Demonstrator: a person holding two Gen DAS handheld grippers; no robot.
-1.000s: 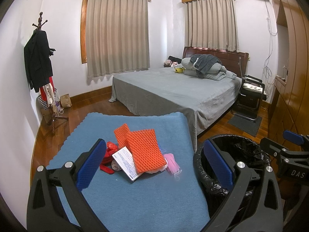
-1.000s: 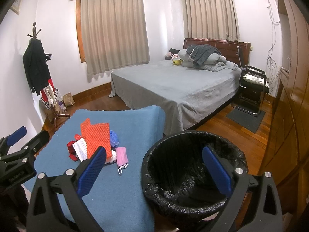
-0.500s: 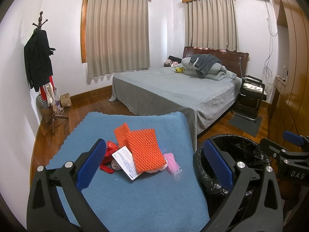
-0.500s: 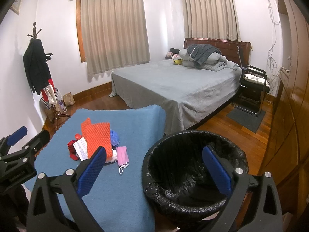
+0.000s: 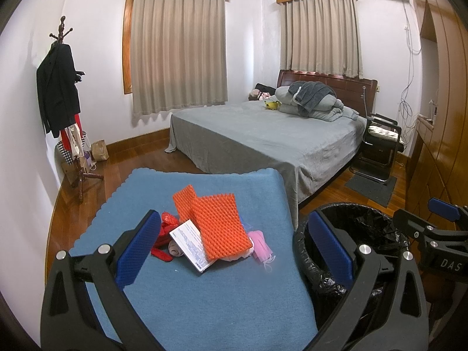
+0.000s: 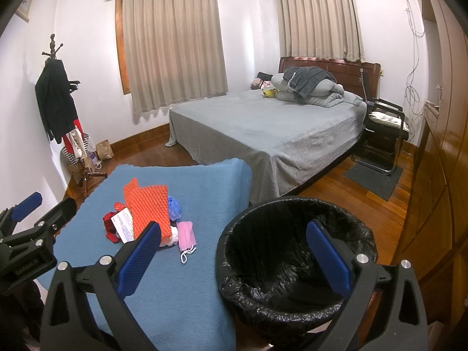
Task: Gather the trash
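Note:
A small heap of trash lies on a blue cloth-covered table (image 5: 204, 298) (image 6: 187, 292): orange foam netting (image 5: 218, 228) (image 6: 147, 206), a white printed leaflet (image 5: 190, 245) (image 6: 124, 223), red scraps (image 5: 162, 241) (image 6: 109, 228), a pink face mask (image 5: 260, 247) (image 6: 185, 234) and a blue bag (image 6: 174, 208). A bin lined with a black bag (image 5: 365, 234) (image 6: 292, 251) stands right of the table. My left gripper (image 5: 234, 245) hovers open near the heap, empty. My right gripper (image 6: 234, 256) is open and empty over the bin's near rim.
A grey bed (image 5: 263, 134) (image 6: 263, 128) fills the room behind the table. A coat stand with clothes (image 5: 63, 108) is at the left wall, a black chair (image 5: 380, 143) and wooden wardrobe (image 5: 438, 117) at the right. Wooden floor lies between.

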